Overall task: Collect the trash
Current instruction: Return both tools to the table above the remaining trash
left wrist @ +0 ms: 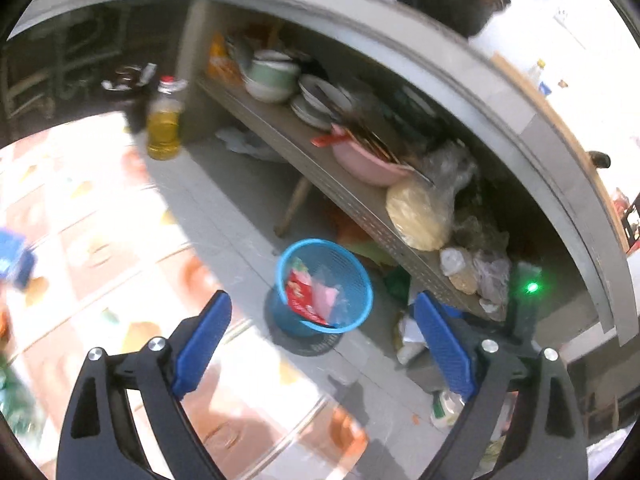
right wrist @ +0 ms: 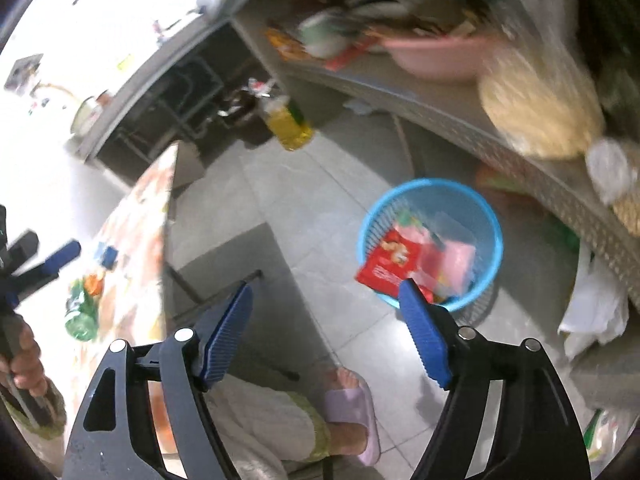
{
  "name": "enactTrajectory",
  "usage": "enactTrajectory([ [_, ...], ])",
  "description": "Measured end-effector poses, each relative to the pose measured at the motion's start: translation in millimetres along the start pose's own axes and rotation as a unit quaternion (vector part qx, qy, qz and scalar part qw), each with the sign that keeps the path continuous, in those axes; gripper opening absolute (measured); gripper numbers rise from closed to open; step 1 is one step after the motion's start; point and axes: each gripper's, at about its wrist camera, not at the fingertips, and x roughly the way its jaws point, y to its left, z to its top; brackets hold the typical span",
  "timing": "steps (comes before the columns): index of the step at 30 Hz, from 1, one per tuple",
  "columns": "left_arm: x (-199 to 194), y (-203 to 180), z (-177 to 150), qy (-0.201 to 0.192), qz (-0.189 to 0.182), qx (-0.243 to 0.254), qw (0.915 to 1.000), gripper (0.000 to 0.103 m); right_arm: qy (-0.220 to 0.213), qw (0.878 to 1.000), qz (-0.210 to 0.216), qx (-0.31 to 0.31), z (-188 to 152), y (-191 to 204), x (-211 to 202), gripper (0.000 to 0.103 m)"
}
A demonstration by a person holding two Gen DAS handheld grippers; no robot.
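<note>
A blue mesh trash basket (left wrist: 352, 280) stands on the tiled floor beside a low shelf; it also shows in the right wrist view (right wrist: 490, 216). Inside it lie a red snack wrapper (left wrist: 300, 292) (right wrist: 386, 266) and pink wrappers (left wrist: 324, 300) (right wrist: 460, 260). My left gripper (left wrist: 322, 320) is open and empty, held above the floor near the basket. My right gripper (right wrist: 326, 304) is open and empty, above the floor just left of the basket. A green plastic bottle (right wrist: 82, 312) and a blue item (right wrist: 108, 254) lie on the patterned table.
A patterned table (left wrist: 100, 240) (right wrist: 136, 216) is at the left. The shelf (left wrist: 360, 200) holds bowls, a pink basin (left wrist: 364, 160) and bags. An oil bottle (left wrist: 163, 120) (right wrist: 288, 120) stands on the floor. My slippered foot (right wrist: 352, 404) is below. The left gripper shows at the right view's left edge (right wrist: 44, 268).
</note>
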Motion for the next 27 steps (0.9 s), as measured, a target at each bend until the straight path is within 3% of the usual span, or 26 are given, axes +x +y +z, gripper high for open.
enactTrajectory([
  [4, -44.2, 20.7, -25.8, -0.048, 0.030, -0.022, 0.9982, 0.093, -0.023, 0.998, 0.015, -0.061, 9.8, 49.4, -16.2, 0.084],
  [14, -109.5, 76.1, -81.2, -0.081, 0.093, -0.078, 0.9893, 0.094, -0.037, 0.982, 0.035, -0.181, -0.5, 150.4, -21.2, 0.095],
  [23, -144.1, 119.2, -115.6, -0.105, 0.143, -0.128, 0.9758, 0.095, -0.034, 0.968, -0.028, -0.246, -23.5, 201.1, -2.2, 0.095],
  [27, -159.0, 136.5, -129.3, -0.117, 0.166, -0.146, 0.9681, 0.095, -0.041, 0.962, -0.027, -0.269, -31.6, 217.3, 2.4, 0.095],
])
